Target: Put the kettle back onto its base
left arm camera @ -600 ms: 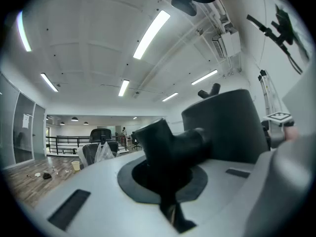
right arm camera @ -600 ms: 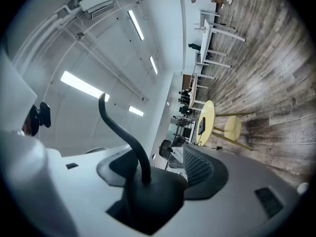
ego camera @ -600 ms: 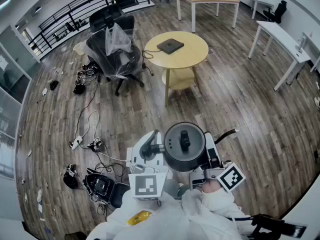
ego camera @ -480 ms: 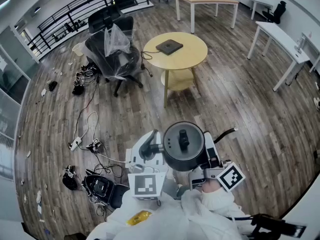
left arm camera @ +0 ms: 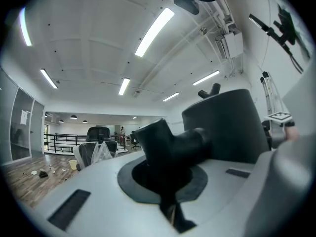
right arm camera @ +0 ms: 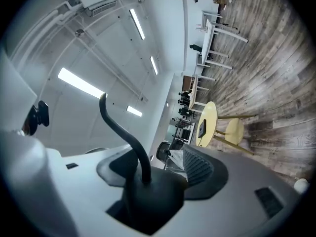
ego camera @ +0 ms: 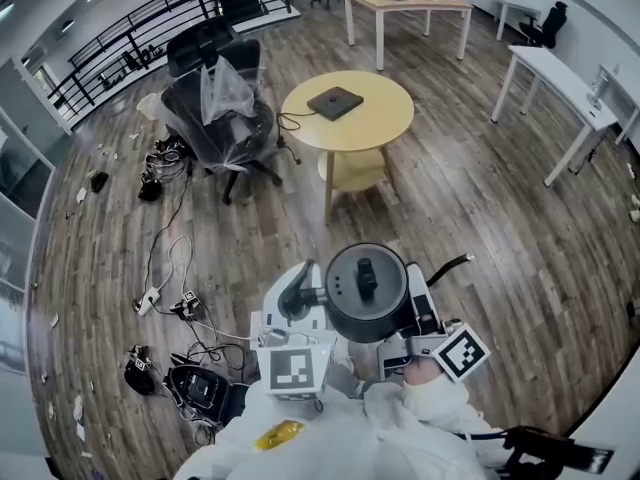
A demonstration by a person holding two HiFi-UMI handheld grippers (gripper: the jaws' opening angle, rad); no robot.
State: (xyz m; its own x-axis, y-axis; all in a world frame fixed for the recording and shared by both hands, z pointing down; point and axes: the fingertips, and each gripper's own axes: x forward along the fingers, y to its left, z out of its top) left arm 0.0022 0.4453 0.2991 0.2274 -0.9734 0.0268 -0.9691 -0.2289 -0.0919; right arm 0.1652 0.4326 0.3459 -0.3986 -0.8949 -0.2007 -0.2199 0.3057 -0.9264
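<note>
I carry the black kettle [ego camera: 365, 290] close to my body, above the floor, lid and knob facing up. My left gripper [ego camera: 300, 293] is at its left side, jaws shut on a black piece [left arm camera: 170, 144] that juts from the kettle body [left arm camera: 224, 125]. My right gripper [ego camera: 420, 308] is at its right side, jaws set wide around a black block [right arm camera: 148, 201] of the kettle with a thin curved bar [right arm camera: 116, 125] rising from it. The flat black base [ego camera: 335, 101] lies on the round yellow table [ego camera: 385, 118] ahead, also seen far off in the right gripper view [right arm camera: 210, 122].
An office chair [ego camera: 220, 118] draped in plastic stands left of the table. Cables and a power strip [ego camera: 150, 298] trail over the wood floor at the left. White desks [ego camera: 565, 83] stand at the right and a wooden table [ego camera: 405, 3] at the back.
The table and chair have slid a little down and left in the head view. The kettle and both grippers keep the same pose against my body.
</note>
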